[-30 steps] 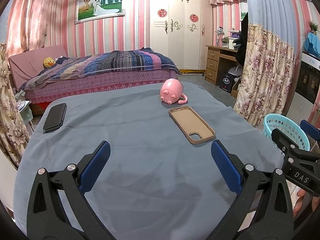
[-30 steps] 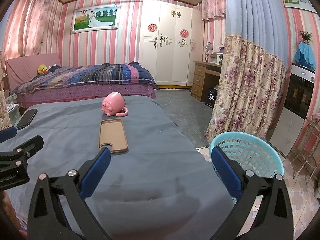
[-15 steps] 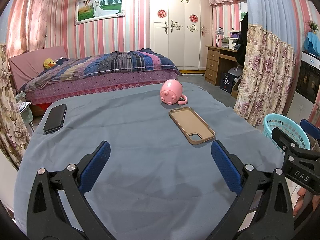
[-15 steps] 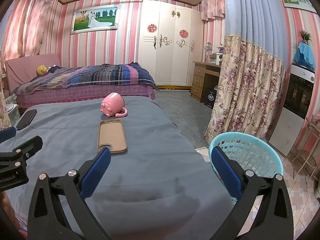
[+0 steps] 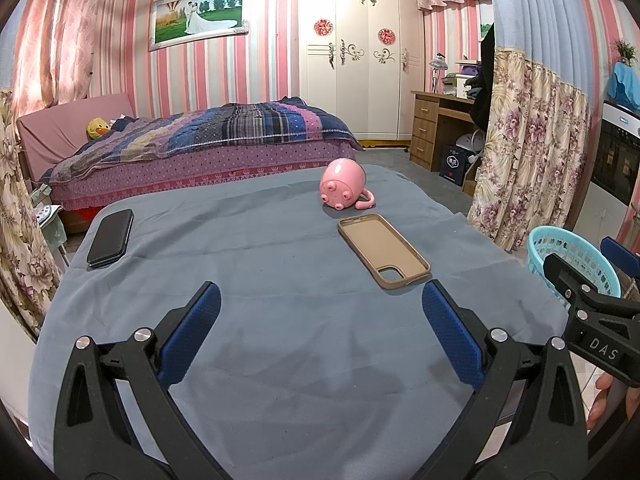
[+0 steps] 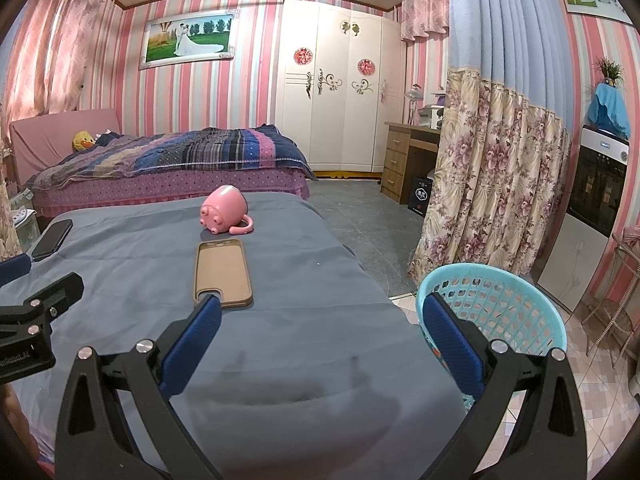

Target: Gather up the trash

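Observation:
A turquoise mesh basket (image 6: 496,312) (image 5: 568,264) stands on the floor at the table's right side. On the blue-grey tablecloth (image 5: 260,272) (image 6: 132,272) lie a tan phone case (image 5: 382,250) (image 6: 223,274), a pink pig-faced mug on its side (image 5: 343,191) (image 6: 225,209), and a black phone (image 5: 111,237) (image 6: 53,239) at the left edge. My left gripper (image 5: 320,308) hangs open over the near cloth with nothing between its blue pads. My right gripper (image 6: 320,320) is open too, above the table's near right corner beside the basket. No loose trash shows on the table.
A bed with a striped quilt (image 5: 208,136) stands behind the table. Floral curtains (image 6: 492,184) hang to the right, with a wooden desk (image 6: 408,160) and white wardrobe (image 6: 340,88) beyond. An oven (image 6: 596,196) stands far right. Tiled floor surrounds the basket.
Both grippers stay open and empty; the views shift only slightly. The objects on the table have not moved.

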Tool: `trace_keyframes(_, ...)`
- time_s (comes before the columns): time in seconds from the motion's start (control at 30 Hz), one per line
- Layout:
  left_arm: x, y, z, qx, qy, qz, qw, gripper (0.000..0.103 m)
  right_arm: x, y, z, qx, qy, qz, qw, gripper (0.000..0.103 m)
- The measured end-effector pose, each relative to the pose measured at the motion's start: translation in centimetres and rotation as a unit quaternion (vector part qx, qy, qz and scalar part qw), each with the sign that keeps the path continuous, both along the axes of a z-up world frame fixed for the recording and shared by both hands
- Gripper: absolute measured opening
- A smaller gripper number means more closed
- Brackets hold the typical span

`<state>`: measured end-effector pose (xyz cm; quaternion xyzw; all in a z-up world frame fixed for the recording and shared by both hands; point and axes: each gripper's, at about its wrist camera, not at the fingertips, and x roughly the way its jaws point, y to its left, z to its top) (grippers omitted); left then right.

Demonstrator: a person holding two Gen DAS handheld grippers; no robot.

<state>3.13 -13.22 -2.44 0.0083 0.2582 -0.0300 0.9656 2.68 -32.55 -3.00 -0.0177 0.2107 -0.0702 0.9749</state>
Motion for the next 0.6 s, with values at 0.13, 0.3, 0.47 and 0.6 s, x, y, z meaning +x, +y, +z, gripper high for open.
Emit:
trace_keyframes(0.13,0.02,0.00,-0.01,0.000,0.000,0.000,1.0000,0.097,0.00,0.01,0.00,0.000,0.000,0.000,1.000,0.098)
trace_keyframes(0.3,0.04,0.05,0.01,0.000,0.001,0.000,1.0000,0.097,0.00,0.01,0.00,0.000,0.000,0.000,1.000,0.098)
trace_keyframes(0.47,-0.04,-0.06,-0.02,0.001,0.000,-0.001,1.0000,0.097,0.01,0.01,0.01,0.000,0.000,0.000,1.000,0.098)
trace_keyframes(0.6,0.02,0.01,-0.01,0.000,0.000,0.000,1.0000,0.097,0.01,0.01,0.02,0.000,0.000,0.000,1.000,0.098)
